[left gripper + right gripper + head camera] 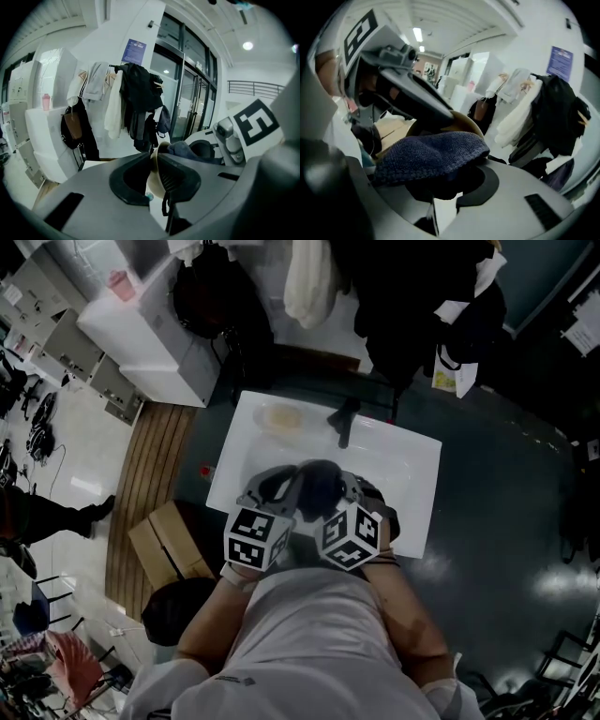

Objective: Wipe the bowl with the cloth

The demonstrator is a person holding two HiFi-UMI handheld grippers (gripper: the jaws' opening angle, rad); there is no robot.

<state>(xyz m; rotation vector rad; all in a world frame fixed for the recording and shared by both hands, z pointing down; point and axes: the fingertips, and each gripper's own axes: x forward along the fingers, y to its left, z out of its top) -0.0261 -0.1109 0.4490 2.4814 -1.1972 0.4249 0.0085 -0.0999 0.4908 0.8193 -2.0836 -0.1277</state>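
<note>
A white table (403, 460) stood in a cluttered workroom hung with coats (309, 277), with a cardboard box (164, 540) on the floor beside it.

From the head view, the person held the left gripper (270, 486) and right gripper (358, 489) close together above the table's near edge. A dark cloth (319, 484) was bunched between them. A tan dish (281, 418) and a dark object (342, 423) lay farther back on the table.

In the left gripper view, the jaws were pinched on the rim of the cream bowl (156, 182). The bowl was held up off the table with its mouth turned toward the other gripper, and the cloth showed just behind the rim.

In the right gripper view, the jaws were clamped on a fold of the blue knitted cloth, which lay against the bowl's open mouth.

The wiping step appeared to be in hand, with cloth and bowl brought together. The next move would likely call for sweeping the cloth around the inner wall while the left grip holds the rim steady. A firm pinch would be needed there, since pressure from the cloth could twist the bowl loose.
</note>
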